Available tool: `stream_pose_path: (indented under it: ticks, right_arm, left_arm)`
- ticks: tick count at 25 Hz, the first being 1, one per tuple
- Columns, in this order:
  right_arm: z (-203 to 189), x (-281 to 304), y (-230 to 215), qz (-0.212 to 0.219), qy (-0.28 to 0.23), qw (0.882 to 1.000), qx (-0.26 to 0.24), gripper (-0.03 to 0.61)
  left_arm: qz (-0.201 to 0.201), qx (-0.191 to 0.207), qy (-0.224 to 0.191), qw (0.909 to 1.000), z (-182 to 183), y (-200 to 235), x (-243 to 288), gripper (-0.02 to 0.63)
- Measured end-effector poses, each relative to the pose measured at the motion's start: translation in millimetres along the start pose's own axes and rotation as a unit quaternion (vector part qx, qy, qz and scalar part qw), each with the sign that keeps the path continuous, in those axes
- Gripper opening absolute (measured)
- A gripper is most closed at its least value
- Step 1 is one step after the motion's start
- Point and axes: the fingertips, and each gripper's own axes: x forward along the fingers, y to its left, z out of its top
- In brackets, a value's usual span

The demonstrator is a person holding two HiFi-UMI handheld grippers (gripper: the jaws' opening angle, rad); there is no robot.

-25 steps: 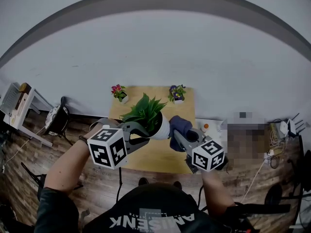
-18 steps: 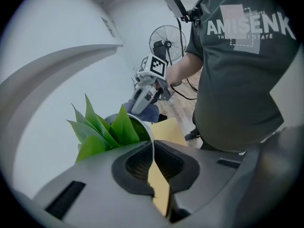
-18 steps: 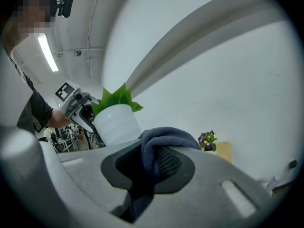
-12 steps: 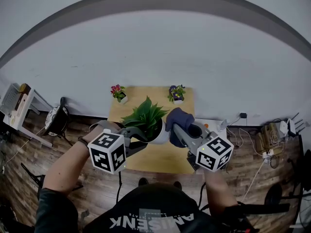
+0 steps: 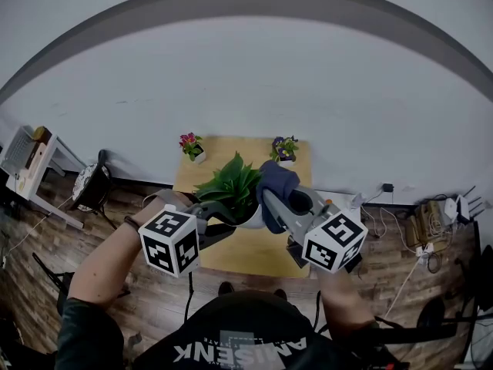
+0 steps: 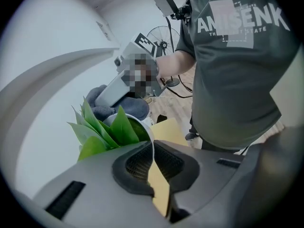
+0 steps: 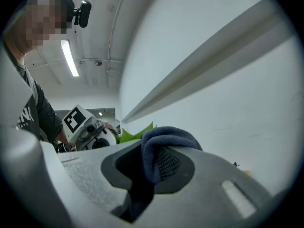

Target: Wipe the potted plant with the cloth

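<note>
The potted plant [image 5: 229, 183] has long green leaves and a white pot [image 5: 253, 216], and it stands over a small wooden table [image 5: 240, 251]. My left gripper [image 5: 220, 217] is shut on the pot's thin rim [image 6: 152, 145], with the leaves [image 6: 101, 129] just beyond its jaws. My right gripper [image 5: 271, 202] is shut on a dark blue cloth [image 5: 276, 183], which bunches up between its pads [image 7: 163, 147]. The cloth sits at the right side of the leaves, level with their tops. In the left gripper view the cloth [image 6: 115, 109] lies against the far rim of the pot.
Two small flower pots [image 5: 191, 146] [image 5: 283, 149] stand at the table's far corners, against a white wall. A round clock [image 5: 91, 186] and a white shelf [image 5: 29, 165] are at the left. Cables and plugs [image 5: 431, 220] lie on the wooden floor at the right.
My right gripper has risen with the cloth and moved left, from beside the pot to the top of the leaves. The left gripper has kept its hold on the pot.
</note>
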Motion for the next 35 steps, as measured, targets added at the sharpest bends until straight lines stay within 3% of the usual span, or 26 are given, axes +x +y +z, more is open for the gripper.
stream_pose_path:
  ticks: [22,28,35]
  right_arm:
    - [-111,-34,-53,-0.081,0.086,0.988,0.100,0.051]
    - [-68,-37,-50,-0.082,0.049,0.993,0.072,0.051]
    - [-9,-13,-22,-0.028,0.012,0.999,0.021,0.051]
  left_arm:
    - [0.001,0.039,0.003,0.9992,-2,-7,3,0.011]
    - [-0.008,0.065,0.001,0.9979,2,-16,2,0.009]
    - [-0.016,0.082,-0.006,0.9965,7,-23,2,0.011]
